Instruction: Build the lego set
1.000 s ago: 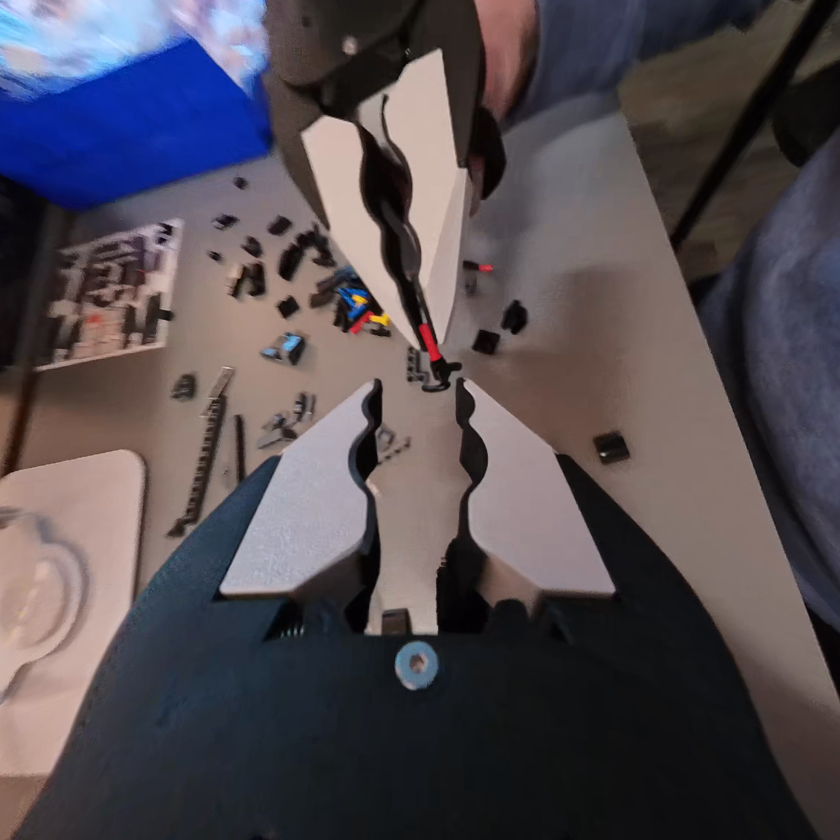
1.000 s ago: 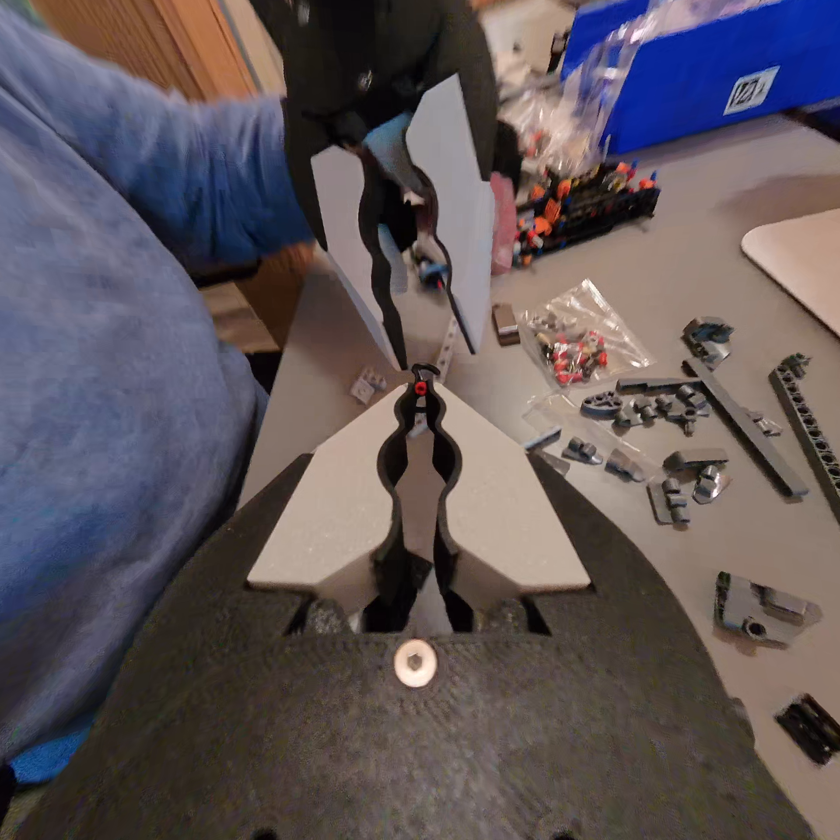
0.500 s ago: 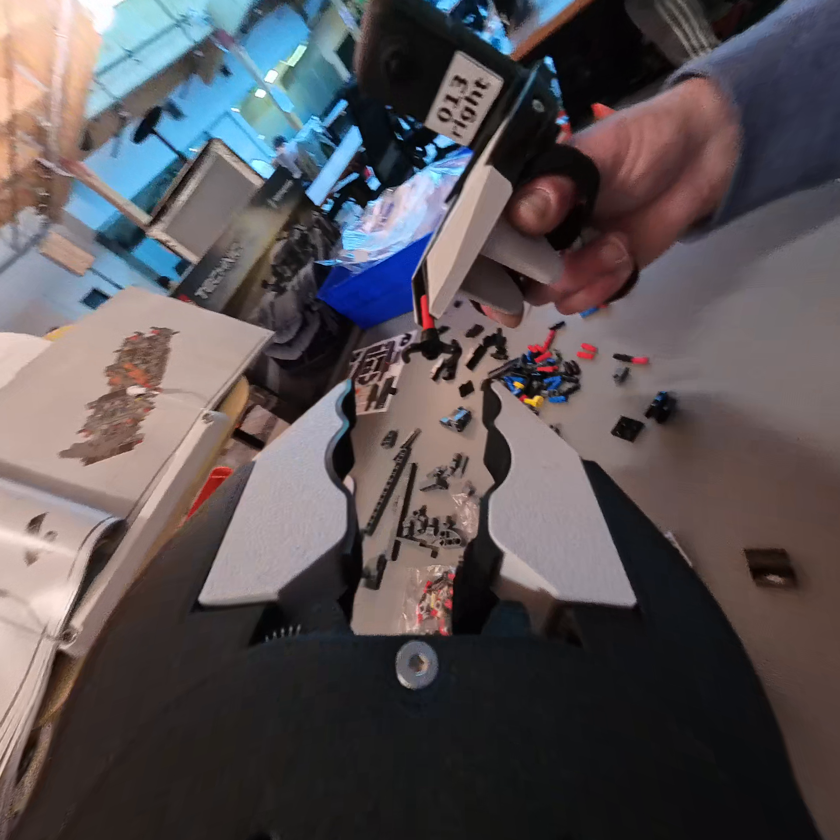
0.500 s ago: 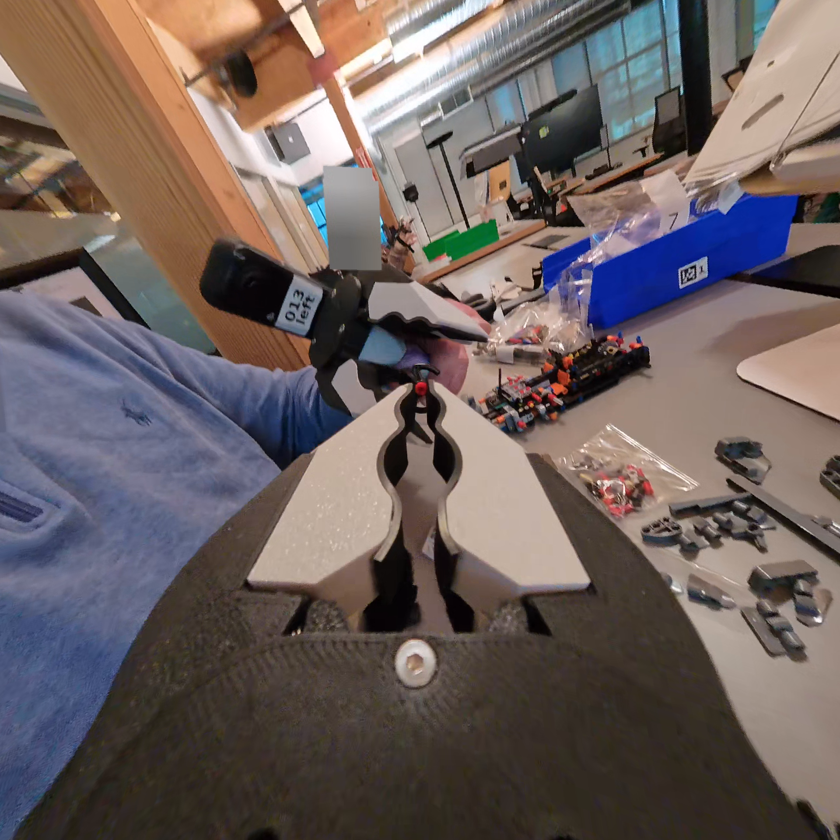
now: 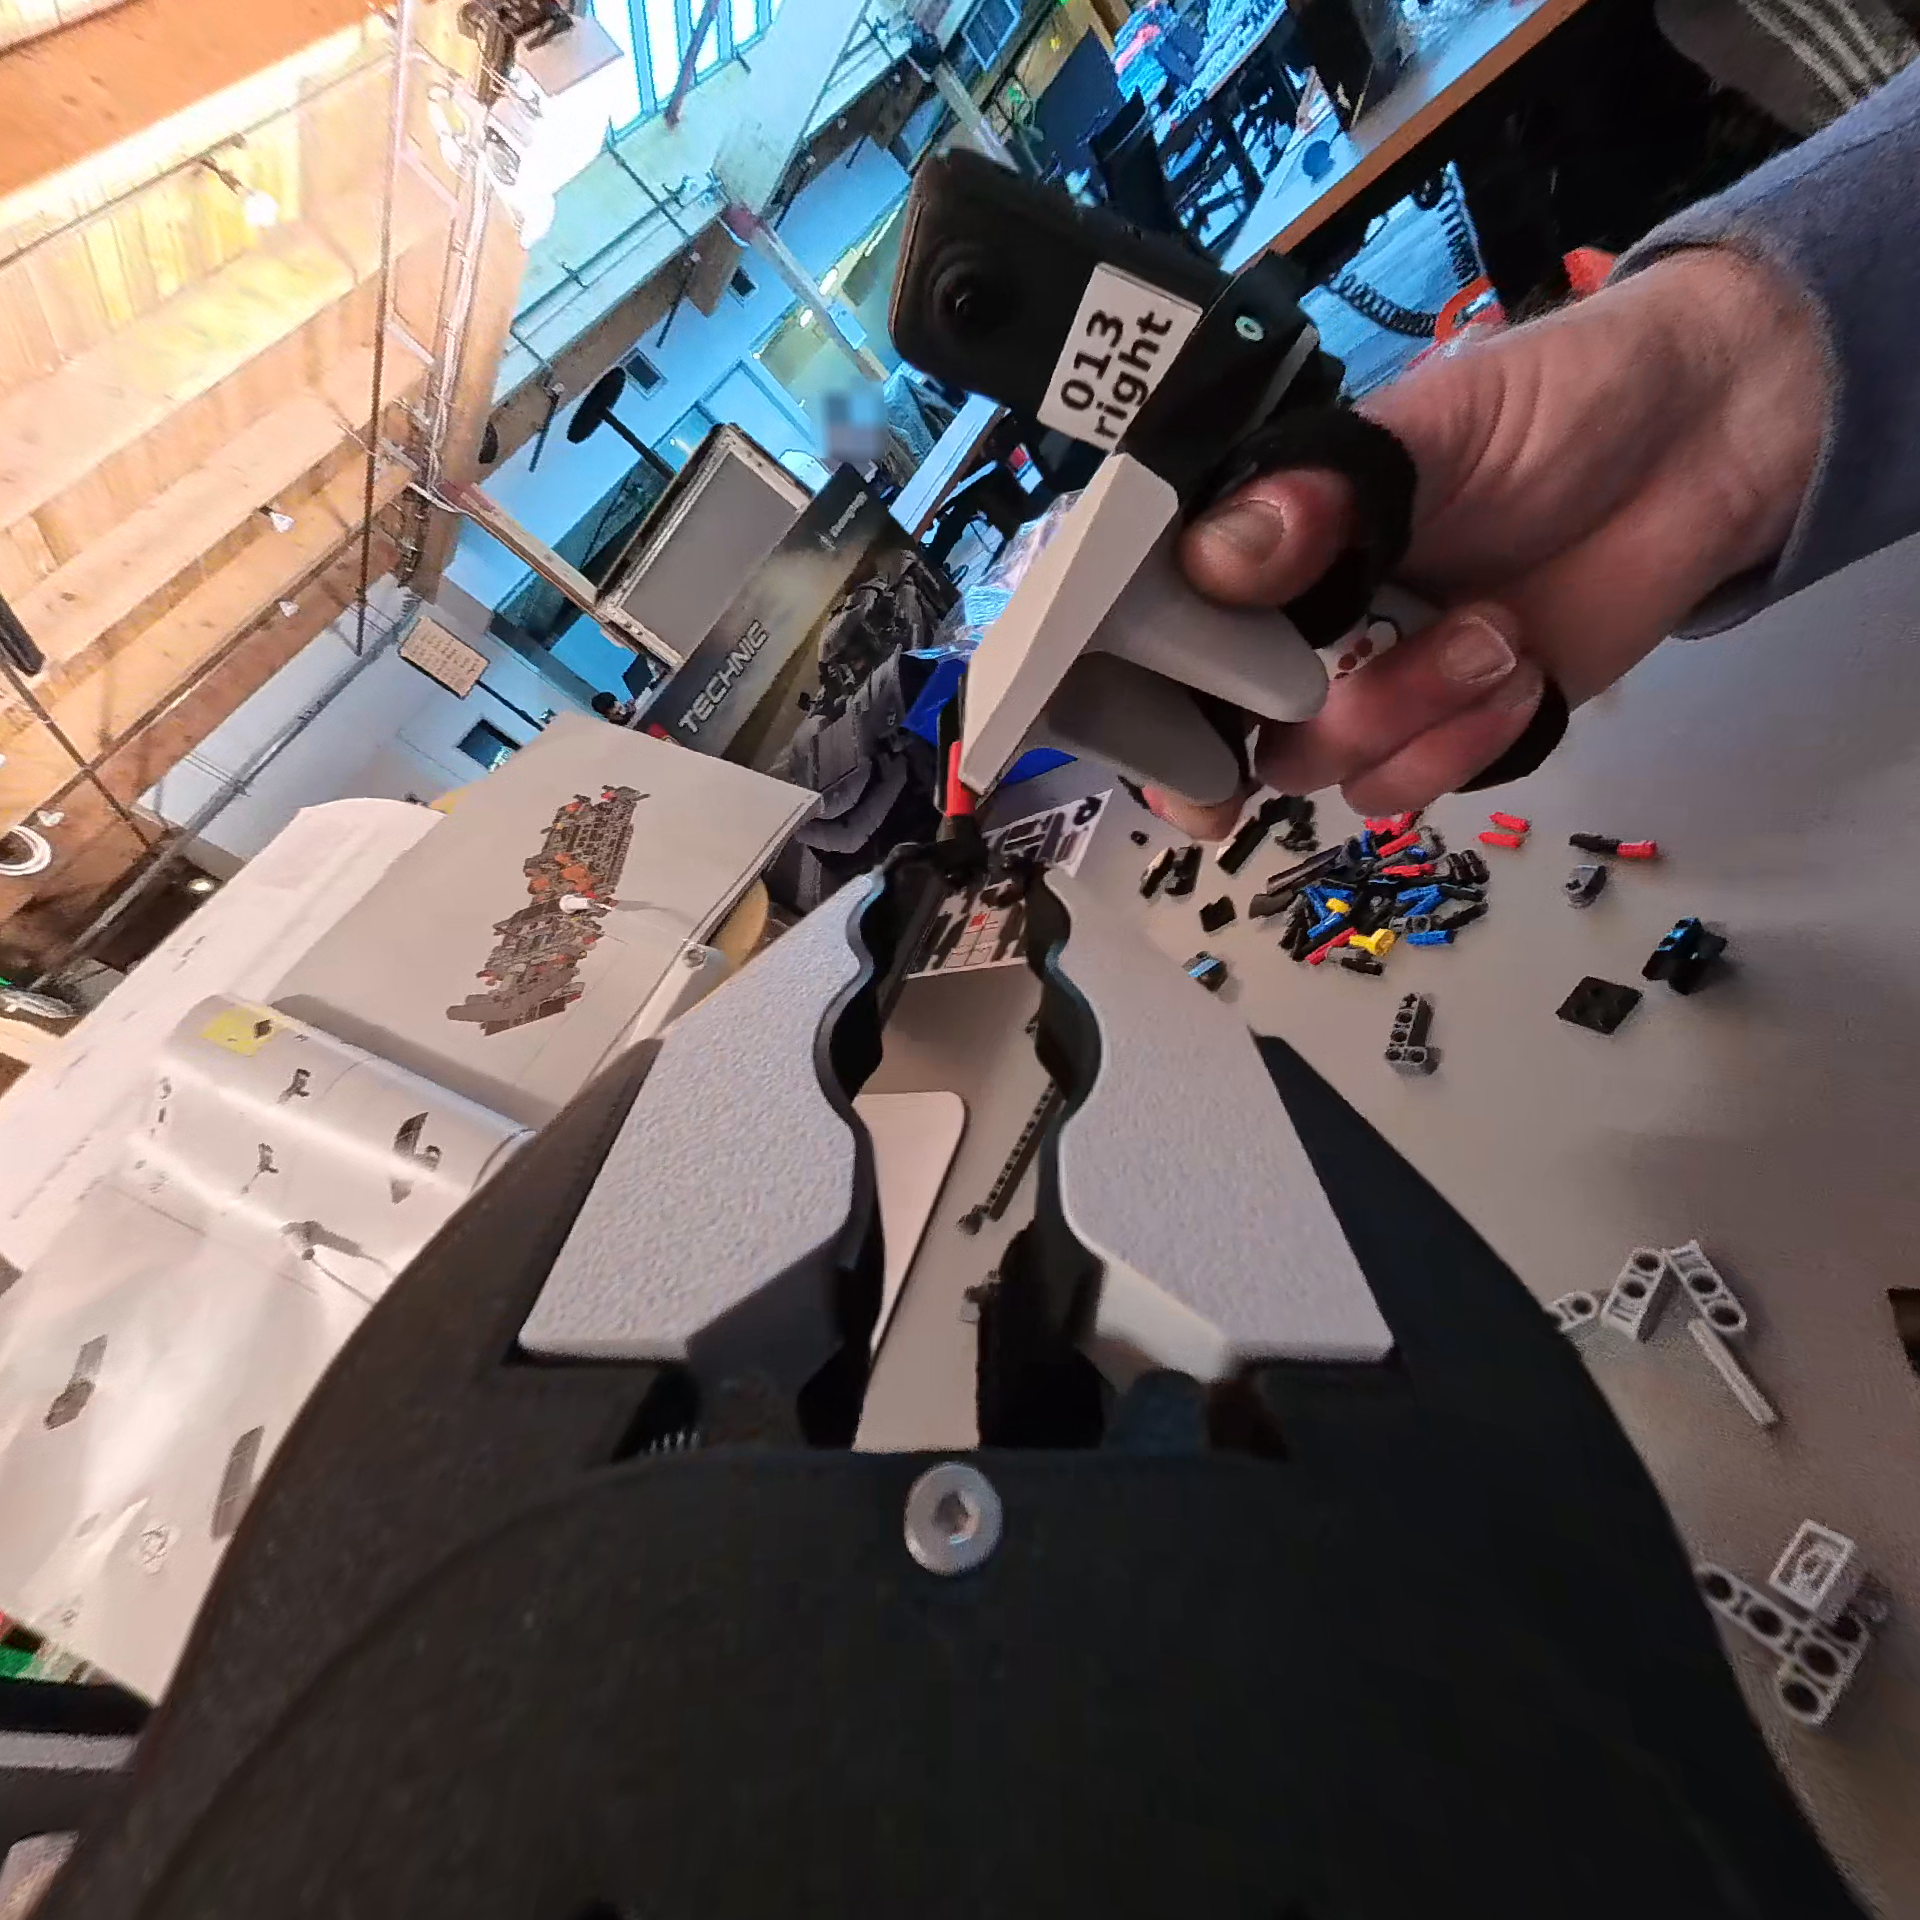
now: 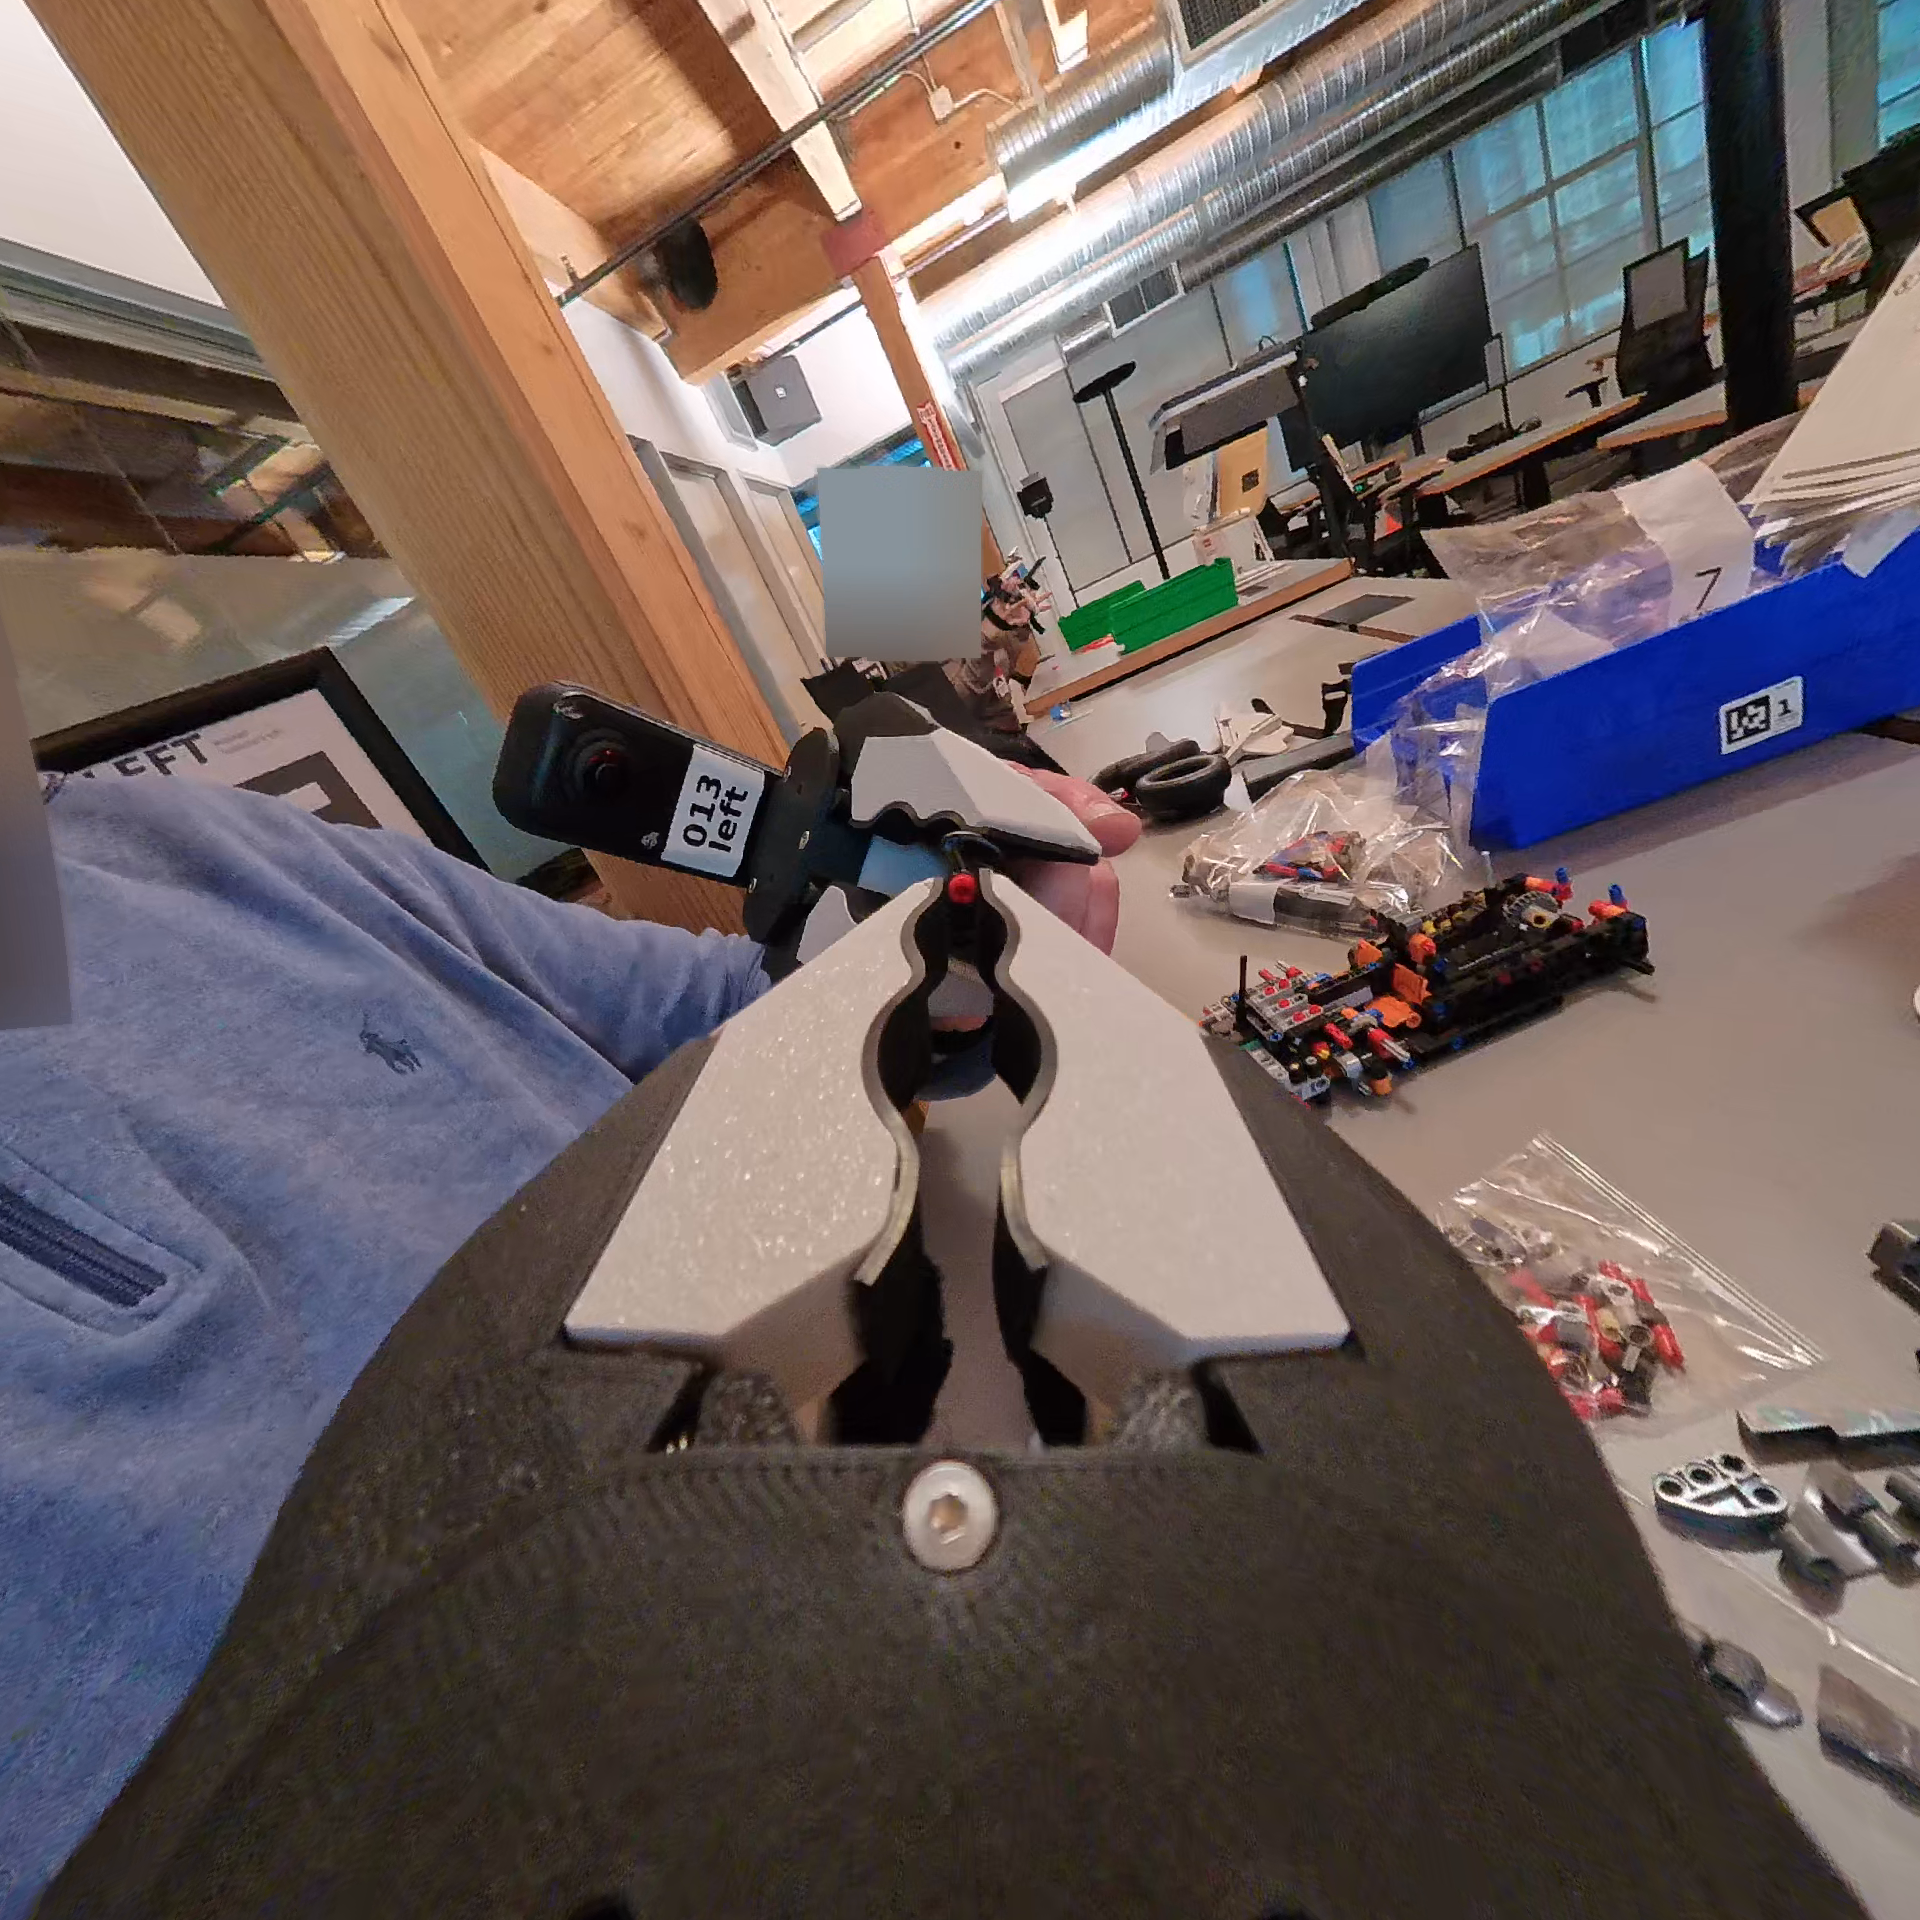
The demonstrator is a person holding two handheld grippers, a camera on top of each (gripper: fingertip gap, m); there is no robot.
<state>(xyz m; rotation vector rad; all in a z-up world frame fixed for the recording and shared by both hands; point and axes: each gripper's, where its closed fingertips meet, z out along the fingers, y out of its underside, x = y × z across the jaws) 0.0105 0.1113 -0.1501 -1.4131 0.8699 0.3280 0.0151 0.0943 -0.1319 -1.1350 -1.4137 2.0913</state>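
One small lego piece, a red pin (image 6: 962,885) fitted into a black connector (image 5: 961,847), is held up in the air above the grey table (image 5: 1714,1091), pinched at the very tips of the right gripper (image 6: 961,902), whose two fingers are closed together on it. The left gripper (image 5: 961,894) meets it tip to tip from the opposite side; its two fingers stand a little apart, with the black connector sitting just at their tips, and whether they touch it cannot be told. A hand (image 5: 1538,582) grips the right gripper's handle in the left wrist view. Below and to the right of the left gripper lies one loose heap of small red, blue, yellow and black pieces (image 5: 1371,909), with a few single black pieces scattered beside it and two clusters of grey beams (image 5: 1662,1299) nearer its body. To its left stands one open instruction book (image 5: 499,935). To the right of the right gripper sits one partly built black and orange chassis (image 6: 1434,987), and nearer, one clear bag of red and grey pins (image 6: 1600,1320) with loose grey parts (image 6: 1766,1507) beside it. Farther off beyond the chassis stands one blue bin (image 6: 1662,717) with more plastic bags in front of it.
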